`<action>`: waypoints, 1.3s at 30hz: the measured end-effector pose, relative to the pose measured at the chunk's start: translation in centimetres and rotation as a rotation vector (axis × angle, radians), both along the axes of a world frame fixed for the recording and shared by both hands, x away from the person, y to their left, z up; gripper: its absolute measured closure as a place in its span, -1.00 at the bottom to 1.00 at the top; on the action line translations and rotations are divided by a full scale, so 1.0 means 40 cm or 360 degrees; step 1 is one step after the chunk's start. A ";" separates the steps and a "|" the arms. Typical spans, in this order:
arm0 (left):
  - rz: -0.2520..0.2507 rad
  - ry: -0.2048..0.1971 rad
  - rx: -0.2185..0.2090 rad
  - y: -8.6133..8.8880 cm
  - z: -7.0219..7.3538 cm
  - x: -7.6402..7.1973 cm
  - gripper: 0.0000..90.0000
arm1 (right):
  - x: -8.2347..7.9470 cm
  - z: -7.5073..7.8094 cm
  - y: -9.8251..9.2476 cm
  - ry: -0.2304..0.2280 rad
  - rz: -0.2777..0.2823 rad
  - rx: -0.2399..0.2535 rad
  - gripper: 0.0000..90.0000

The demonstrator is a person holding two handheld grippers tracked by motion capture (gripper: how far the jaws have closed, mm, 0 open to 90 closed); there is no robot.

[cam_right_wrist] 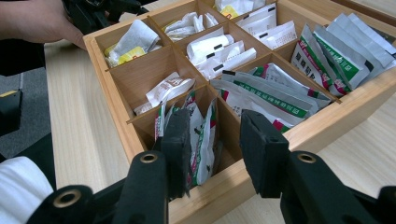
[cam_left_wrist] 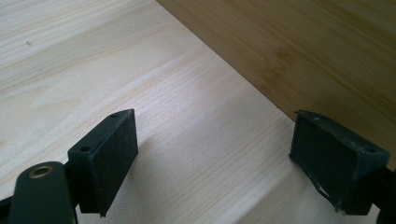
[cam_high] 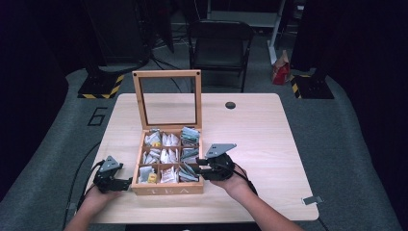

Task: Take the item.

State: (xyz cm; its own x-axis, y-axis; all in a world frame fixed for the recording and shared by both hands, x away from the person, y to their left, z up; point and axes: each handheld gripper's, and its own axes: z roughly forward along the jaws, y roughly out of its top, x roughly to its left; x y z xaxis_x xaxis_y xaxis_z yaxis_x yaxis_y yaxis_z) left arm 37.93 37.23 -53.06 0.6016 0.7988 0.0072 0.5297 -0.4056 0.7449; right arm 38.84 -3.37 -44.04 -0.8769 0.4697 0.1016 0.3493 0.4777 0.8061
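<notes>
From the high view, a pale wooden table point(cam_high: 250, 139) with rounded corners carries a square wooden tea box point(cam_high: 167, 163). Its lid point(cam_high: 167, 98), a wooden frame around a clear pane, stands upright at the far side. The inside is split by thin wooden walls into nine square compartments, each holding flat tea packets point(cam_high: 165, 155). The front wall bears the letters TEA. The left gripper point(cam_high: 126, 183) sits on the table just beside the box's near left corner, held by the left hand point(cam_high: 98, 195). The right gripper point(cam_high: 196, 168), topped by a grey three-cornered plate, is held by the right hand point(cam_high: 234, 180) at the box's near right corner, its tips over the near right compartment. A black folding chair point(cam_high: 219, 45) stands beyond the table on grey carpet.

In the left gripper view, the left gripper point(cam_left_wrist: 215, 154) has its two black, matt, blocky jaws set wide apart with nothing between them, just above the light-grained table point(cam_left_wrist: 116, 70). The smooth, darker wooden side of the tea box point(cam_left_wrist: 299, 51) runs beside the right-hand jaw.

In the right gripper view, the right gripper point(cam_right_wrist: 217, 149) is part open, its jaws on either side of the wooden wall between two compartments of the tea box point(cam_right_wrist: 327, 121). The left-hand jaw is down in the corner compartment among upright white, green and red tea packets point(cam_right_wrist: 201, 135); I cannot tell whether it presses one. Other compartments hold white paper sachets and green-striped foil ones. The left hand point(cam_right_wrist: 37, 21) is at the box's far corner.
</notes>
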 end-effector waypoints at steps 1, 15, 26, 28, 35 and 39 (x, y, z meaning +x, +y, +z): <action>0.0000 0.0000 0.0000 0.000 0.000 0.000 -0.68 | 0.001 -0.002 0.002 -0.0003 0.0000 -0.0009 0.43; 0.0006 -0.0002 -0.0009 -0.001 0.000 0.000 -0.68 | 0.011 -0.024 0.023 0.0014 0.0019 -0.0022 0.55; 0.0006 -0.0002 -0.0009 -0.001 -0.001 0.000 -0.68 | 0.018 -0.040 0.041 0.0025 0.0040 -0.0038 0.66; 0.0006 -0.0002 -0.0009 -0.001 0.000 0.000 -0.68 | 0.019 -0.045 0.047 0.0035 0.0046 -0.0053 0.66; 0.0006 -0.0002 -0.0008 -0.001 0.000 0.000 -0.68 | 0.022 -0.057 0.050 0.0046 0.0043 -0.0083 0.66; 0.0006 -0.0002 -0.0008 -0.001 0.000 0.000 -0.68 | 0.023 -0.065 0.051 0.0061 0.0046 -0.0090 0.66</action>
